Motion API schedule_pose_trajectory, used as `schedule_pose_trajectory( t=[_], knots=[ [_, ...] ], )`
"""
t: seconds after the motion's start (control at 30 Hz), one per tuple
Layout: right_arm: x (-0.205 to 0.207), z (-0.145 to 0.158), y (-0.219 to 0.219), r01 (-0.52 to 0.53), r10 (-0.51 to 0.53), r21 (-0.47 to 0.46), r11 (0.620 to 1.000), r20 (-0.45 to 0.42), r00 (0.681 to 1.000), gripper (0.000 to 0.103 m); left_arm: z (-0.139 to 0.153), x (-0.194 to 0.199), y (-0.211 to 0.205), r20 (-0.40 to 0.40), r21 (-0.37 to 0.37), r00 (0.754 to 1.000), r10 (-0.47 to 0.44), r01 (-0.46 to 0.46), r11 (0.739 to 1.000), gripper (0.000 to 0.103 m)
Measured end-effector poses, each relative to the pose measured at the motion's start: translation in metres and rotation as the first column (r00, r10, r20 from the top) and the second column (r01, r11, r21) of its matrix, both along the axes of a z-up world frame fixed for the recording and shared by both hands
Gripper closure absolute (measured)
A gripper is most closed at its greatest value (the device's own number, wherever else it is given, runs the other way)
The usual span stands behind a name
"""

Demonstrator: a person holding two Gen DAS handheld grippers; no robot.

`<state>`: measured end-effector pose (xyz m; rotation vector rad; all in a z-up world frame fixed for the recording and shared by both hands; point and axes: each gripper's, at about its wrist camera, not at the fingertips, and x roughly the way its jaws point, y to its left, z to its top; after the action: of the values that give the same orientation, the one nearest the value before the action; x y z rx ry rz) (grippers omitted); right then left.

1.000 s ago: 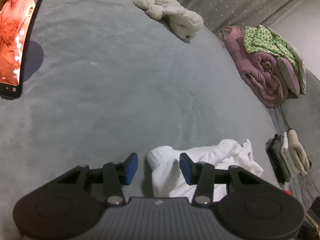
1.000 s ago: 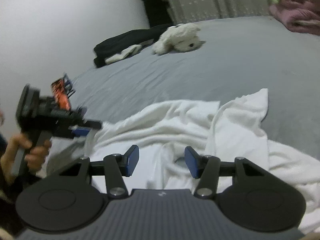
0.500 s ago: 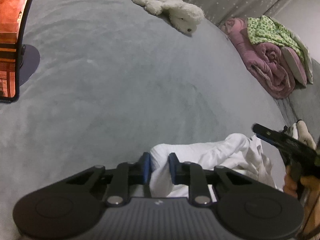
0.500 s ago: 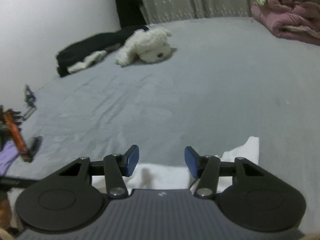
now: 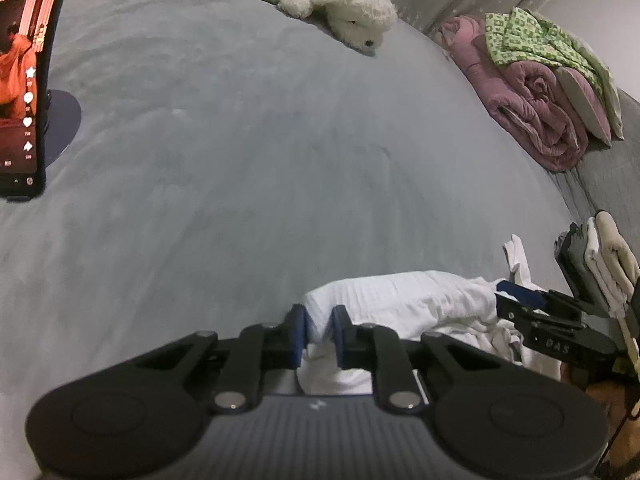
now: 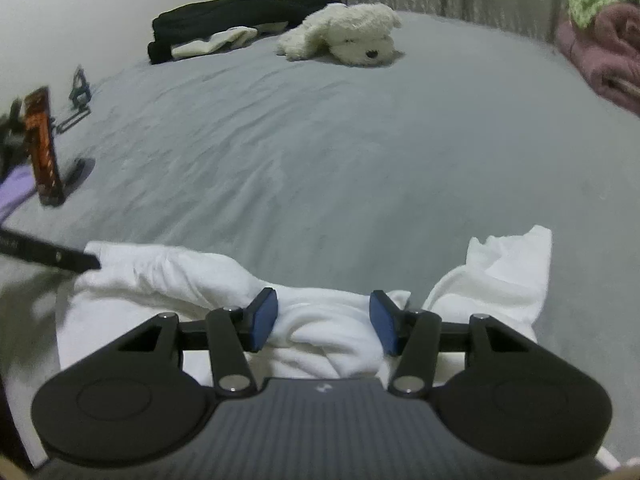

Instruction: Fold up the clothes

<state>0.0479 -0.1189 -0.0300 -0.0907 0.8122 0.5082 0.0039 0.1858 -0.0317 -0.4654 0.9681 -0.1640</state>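
The left gripper (image 5: 319, 334) is seen with its jaws closing, and a fold of the white garment (image 5: 400, 300) is pinched between its blue pads (image 5: 301, 334). The pads are pressed against the cloth on both sides. The remainder of the garment is spread to the right of this gripper, where it is bunched in loose ridges on the grey bed sheet (image 5: 248, 160).

The right gripper (image 6: 323, 326) is held with its jaws at a medium spread. A rumpled mound of the same garment (image 6: 320, 328) lies between its blue pads (image 6: 264, 318), but whether the pads touch the cloth cannot be told. A raised corner of the garment is located ahead and to the right of this gripper. The tip of the left gripper is visible at the far left of the right wrist view, at the garment's left edge.

Ahead of both grippers, well apart, a white plush dog (image 5: 332, 8) is laid on the sheet. A phone (image 5: 22, 80) with a lit screen is stood up to the far left of the left gripper. Rolled pink bedding (image 5: 528, 100) topped by a green patterned cloth (image 5: 532, 40) is placed far ahead and to the right. A stack of folded clothes (image 5: 600, 256) is positioned at the right, just beyond the right gripper. Dark clothing (image 6: 224, 20) is piled ahead and left of the right gripper, near the plush dog.
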Motion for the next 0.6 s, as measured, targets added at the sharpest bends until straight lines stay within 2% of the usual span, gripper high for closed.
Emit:
schedule_pose_trajectory(
  t=[0.3,0.47,0.6],
  knots=[
    [-0.009,0.005,0.005,-0.025,0.026,-0.033,0.999,0.018,0.999,0.047,0.002,-0.007,-0.009,0.026,0.074,0.999,-0.040,0.038,0.997,0.089],
    [-0.025,0.004,0.022,-0.065,0.074,-0.148,0.987,0.056,0.996,0.047,0.004,-0.009,-0.013,0.041,0.119,0.997,-0.069,0.064,0.991,0.089],
    [-0.049,-0.004,0.033,-0.065,0.102,-0.252,0.966,0.139,0.985,0.047,0.004,-0.011,-0.016,0.051,0.150,0.995,-0.086,0.078,0.986,0.089]
  ],
)
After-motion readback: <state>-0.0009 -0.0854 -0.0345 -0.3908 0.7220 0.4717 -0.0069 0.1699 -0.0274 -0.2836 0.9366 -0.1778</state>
